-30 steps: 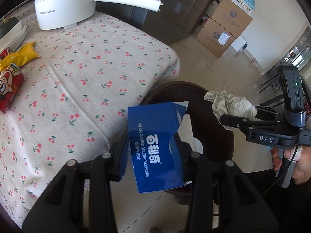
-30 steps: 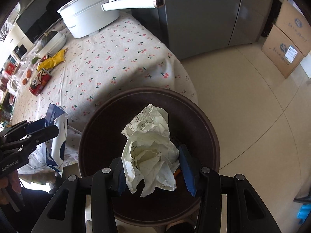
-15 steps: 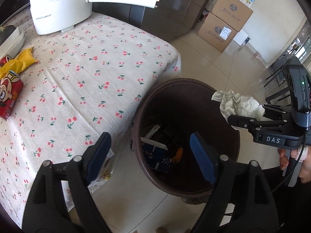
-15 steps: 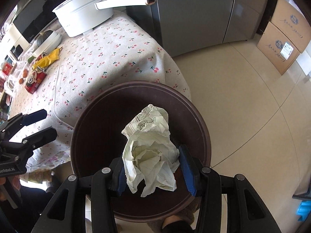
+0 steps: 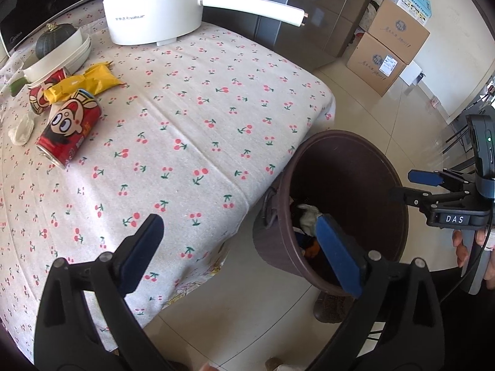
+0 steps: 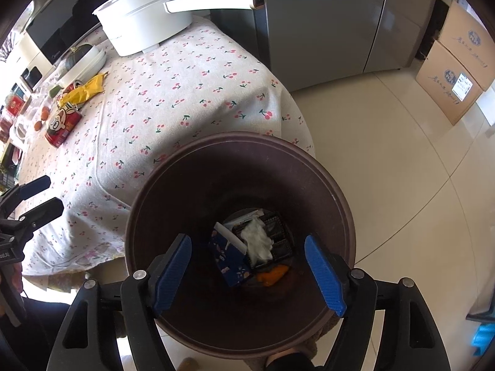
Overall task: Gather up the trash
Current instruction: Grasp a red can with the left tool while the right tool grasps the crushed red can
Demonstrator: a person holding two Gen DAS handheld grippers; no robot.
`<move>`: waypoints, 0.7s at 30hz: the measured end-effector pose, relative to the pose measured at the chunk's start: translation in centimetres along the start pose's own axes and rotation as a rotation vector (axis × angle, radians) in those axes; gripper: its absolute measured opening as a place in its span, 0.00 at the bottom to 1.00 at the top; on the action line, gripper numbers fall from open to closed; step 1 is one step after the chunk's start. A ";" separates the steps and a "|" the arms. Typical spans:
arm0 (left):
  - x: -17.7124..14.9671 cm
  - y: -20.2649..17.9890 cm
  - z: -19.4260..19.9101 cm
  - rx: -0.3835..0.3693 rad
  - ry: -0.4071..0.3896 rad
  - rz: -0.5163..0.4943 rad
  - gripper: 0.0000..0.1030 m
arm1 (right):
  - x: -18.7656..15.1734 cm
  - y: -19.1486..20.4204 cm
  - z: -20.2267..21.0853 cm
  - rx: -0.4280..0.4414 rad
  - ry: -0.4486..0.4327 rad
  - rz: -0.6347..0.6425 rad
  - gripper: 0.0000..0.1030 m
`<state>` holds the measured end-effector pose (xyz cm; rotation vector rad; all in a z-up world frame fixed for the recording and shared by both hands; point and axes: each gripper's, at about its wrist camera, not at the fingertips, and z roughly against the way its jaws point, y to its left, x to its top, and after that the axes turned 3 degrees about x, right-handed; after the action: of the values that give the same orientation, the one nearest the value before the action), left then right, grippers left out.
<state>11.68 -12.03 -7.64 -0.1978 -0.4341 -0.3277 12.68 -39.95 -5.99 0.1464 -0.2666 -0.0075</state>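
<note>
Both grippers' fingers (image 6: 324, 275) gape above crumpled paper (image 6: 256, 241) inside bin (image 6: 309, 167).

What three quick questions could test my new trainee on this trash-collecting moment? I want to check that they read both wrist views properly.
1. True or false: the crumpled paper lies inside the brown bin.
2. Which lies on its side on the tablecloth? A) white pot B) red can C) cardboard box
3. Fill in: both the left gripper and the right gripper are ____, with nothing between their jaws.

Key: 1 true; 2 B; 3 open. Both sets of jaws have just been opening.
</note>
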 end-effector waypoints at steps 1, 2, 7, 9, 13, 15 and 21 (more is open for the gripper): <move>-0.1 0.4 0.1 0.002 0.000 0.007 0.96 | 0.1 0.3 0.0 0.001 -0.002 0.003 0.76; -0.1 0.8 0.3 0.006 -0.001 0.015 0.96 | 0.3 0.5 0.0 0.001 -0.005 0.008 0.76; -0.6 3.3 1.1 0.027 -0.007 0.070 0.96 | 1.2 2.2 -0.2 -0.001 -0.020 0.032 0.77; -0.7 4.5 1.5 0.037 -0.011 0.098 0.96 | 1.7 3.1 -0.3 0.005 -0.023 0.038 0.77; -0.9 7.5 2.2 0.072 -0.011 0.145 0.96 | 3.0 5.5 -0.7 0.024 -0.027 0.070 0.78; -0.8 9.3 2.5 0.092 -0.011 0.171 0.96 | 4.0 7.1 -0.9 0.035 -0.032 0.099 0.78; 0.3 14.1 2.6 0.174 -0.029 0.217 0.96 | 7.7 13.5 -2.3 0.046 -0.041 0.233 0.79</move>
<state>15.84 1.64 -6.84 -0.0792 -0.4632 -0.0733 20.54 -26.49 -4.22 0.1600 -0.3232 0.2270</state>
